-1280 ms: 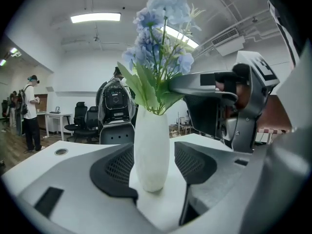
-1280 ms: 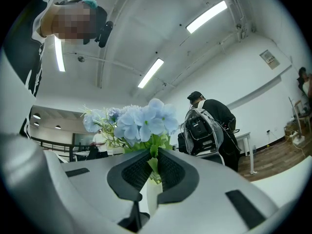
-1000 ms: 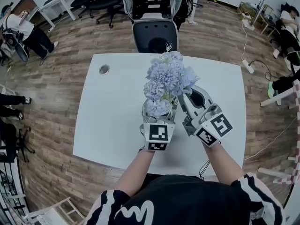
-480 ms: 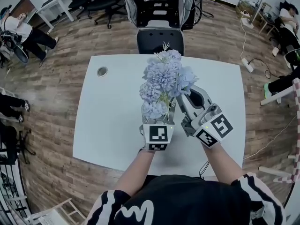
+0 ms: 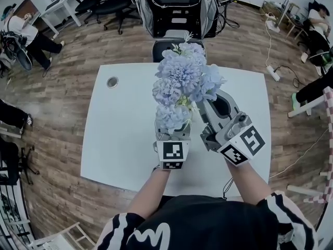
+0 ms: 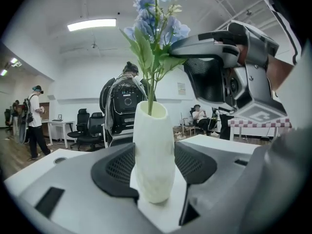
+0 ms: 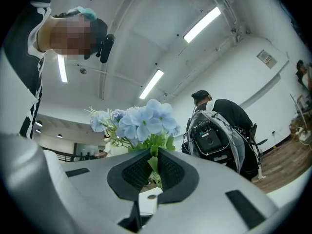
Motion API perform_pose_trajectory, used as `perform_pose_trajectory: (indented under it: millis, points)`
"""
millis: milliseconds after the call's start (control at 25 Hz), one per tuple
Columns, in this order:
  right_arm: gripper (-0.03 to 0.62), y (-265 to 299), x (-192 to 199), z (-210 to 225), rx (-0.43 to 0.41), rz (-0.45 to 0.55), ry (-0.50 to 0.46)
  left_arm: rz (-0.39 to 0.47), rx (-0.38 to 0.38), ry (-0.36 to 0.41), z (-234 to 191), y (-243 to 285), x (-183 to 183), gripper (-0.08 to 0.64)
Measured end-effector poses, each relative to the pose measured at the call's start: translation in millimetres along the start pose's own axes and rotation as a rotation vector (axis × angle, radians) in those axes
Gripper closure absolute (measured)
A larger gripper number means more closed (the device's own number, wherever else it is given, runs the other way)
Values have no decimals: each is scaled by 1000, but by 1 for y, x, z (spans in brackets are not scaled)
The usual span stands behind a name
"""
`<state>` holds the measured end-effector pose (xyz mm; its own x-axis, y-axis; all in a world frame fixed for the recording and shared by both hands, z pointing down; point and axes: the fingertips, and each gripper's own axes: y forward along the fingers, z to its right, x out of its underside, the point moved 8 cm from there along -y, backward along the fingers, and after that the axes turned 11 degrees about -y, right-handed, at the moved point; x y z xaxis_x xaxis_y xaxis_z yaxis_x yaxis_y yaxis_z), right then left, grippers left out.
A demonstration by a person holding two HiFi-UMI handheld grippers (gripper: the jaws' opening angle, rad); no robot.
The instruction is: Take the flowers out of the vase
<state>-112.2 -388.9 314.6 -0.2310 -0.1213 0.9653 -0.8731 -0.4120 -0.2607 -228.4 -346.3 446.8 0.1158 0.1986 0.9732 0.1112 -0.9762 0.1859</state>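
Observation:
A bunch of pale blue flowers point(image 5: 183, 79) with green stems rises out of a white textured vase point(image 6: 153, 150). The vase stands upright on the white table point(image 5: 119, 134). My left gripper point(image 5: 173, 137) is shut on the vase, one pad against each side. My right gripper point(image 5: 202, 107) reaches in from the right and is shut on the flower stems point(image 7: 155, 165) above the vase mouth. In the left gripper view the stems point(image 6: 150, 89) still run down into the vase, and the right gripper point(image 6: 178, 47) pinches them just under the blooms. From the head view the blooms hide most of the vase.
A round cable hole point(image 5: 112, 82) sits in the table's far left corner. A black chair point(image 5: 174, 39) and a rack of equipment point(image 5: 174, 4) stand beyond the far edge. People point(image 5: 23, 33) are at the left, and cables point(image 5: 276, 61) lie on the wood floor at the right.
My right gripper has risen with the stems, so the blooms stand higher and closer to the head camera. The left gripper and the vase have stayed put.

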Motion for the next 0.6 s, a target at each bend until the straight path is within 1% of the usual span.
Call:
perform_pose_trajectory:
  millis: [240,400,600]
  points:
    - [561,-16,-23,17,8,38,2,-10,-3,13,19,8,1,307]
    - [561,-14,-31,15,29,50,-3,-29,4,16,11,5,3,307]
    - [561,-21,-34,16,50,58,-14,-17,10,24,9,-1,8,307]
